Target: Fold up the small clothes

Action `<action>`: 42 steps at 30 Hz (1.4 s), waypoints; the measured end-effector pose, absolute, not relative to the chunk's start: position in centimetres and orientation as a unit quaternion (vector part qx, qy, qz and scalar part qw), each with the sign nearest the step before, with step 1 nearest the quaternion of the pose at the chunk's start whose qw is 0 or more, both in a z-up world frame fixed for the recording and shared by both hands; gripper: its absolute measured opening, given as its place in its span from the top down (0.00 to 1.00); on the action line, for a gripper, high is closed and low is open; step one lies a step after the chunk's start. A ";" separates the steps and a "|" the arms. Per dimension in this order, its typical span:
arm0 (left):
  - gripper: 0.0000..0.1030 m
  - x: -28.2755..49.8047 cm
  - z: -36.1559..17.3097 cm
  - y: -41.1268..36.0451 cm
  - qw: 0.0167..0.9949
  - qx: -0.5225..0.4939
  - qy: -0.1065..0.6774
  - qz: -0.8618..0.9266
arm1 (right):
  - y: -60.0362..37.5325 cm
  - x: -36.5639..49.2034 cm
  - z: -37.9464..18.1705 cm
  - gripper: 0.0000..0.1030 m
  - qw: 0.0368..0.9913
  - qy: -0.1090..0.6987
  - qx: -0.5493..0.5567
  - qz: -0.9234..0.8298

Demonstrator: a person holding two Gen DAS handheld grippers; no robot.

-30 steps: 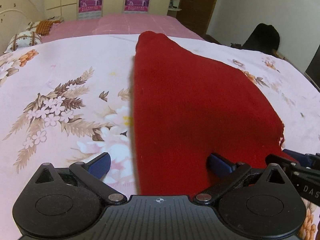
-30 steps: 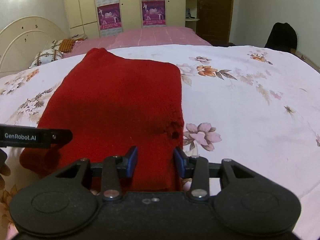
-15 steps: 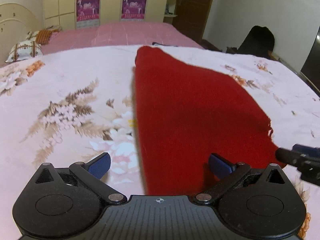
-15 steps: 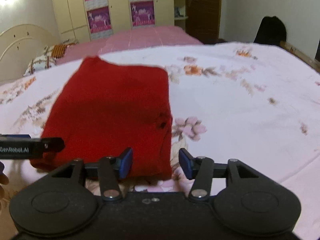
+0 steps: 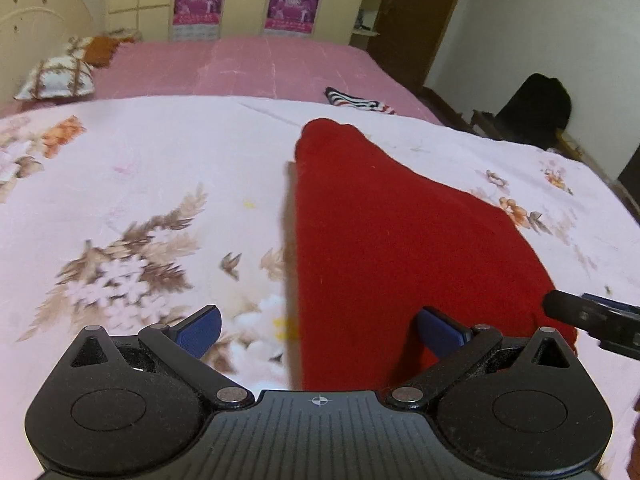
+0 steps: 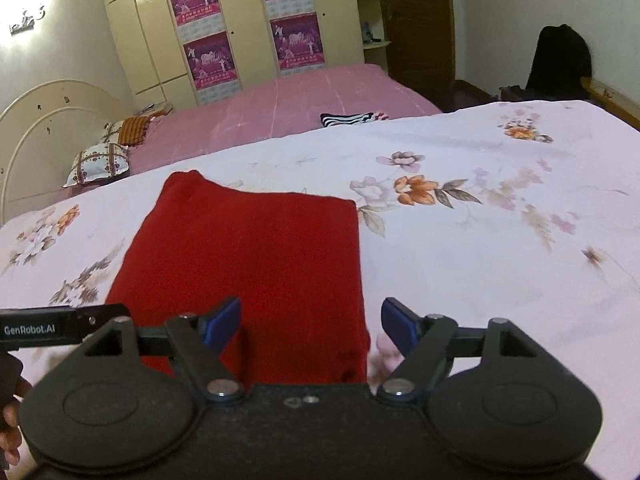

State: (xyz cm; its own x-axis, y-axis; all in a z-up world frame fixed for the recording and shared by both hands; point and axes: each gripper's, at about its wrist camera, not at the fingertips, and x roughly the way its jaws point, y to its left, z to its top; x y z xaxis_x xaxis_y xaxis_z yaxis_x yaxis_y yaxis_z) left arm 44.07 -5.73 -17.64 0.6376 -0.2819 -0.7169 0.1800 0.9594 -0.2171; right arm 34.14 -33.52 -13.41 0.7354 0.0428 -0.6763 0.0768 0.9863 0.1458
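Here the red garment (image 5: 392,248) lies folded flat on the floral bedsheet (image 5: 140,184), near both tongs. Only the right view reads "GenRobot.AI" on the left tongs (image 6: 64,326). The left tongs (image 5: 318,330) gape wide and empty; the right tongs (image 6: 310,322) — half a second ago narrower — have spread apart, empty. A striped garment (image 6: 352,118) lies far off.

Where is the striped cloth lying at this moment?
The striped cloth lies on the pink bedspread, beyond the red garment, toward the right in both views.
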 end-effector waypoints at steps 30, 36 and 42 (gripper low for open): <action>0.40 46.4 -19.5 -7.9 0.879 -0.149 0.412 -0.187 | -37.5 39.0 -18.5 0.66 0.878 0.393 0.261 0.078; 0.48 45.1 -17.6 -6.4 0.884 -0.151 0.398 -0.195 | -36.3 37.5 -16.2 0.72 0.887 0.372 0.262 0.078; 0.49 43.1 -15.6 -1.2 0.892 -0.164 0.379 -0.184 | -33.0 36.6 -14.0 0.73 0.885 0.367 0.264 0.111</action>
State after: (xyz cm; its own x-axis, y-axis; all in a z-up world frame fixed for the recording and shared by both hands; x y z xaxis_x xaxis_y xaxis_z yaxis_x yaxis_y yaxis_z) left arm 43.07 -1.23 -15.63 0.6456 -0.4519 -0.6157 0.2030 0.8787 -0.4320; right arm 36.64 -32.99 -14.03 0.7059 0.3904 -0.5910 -0.0036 0.8363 0.5483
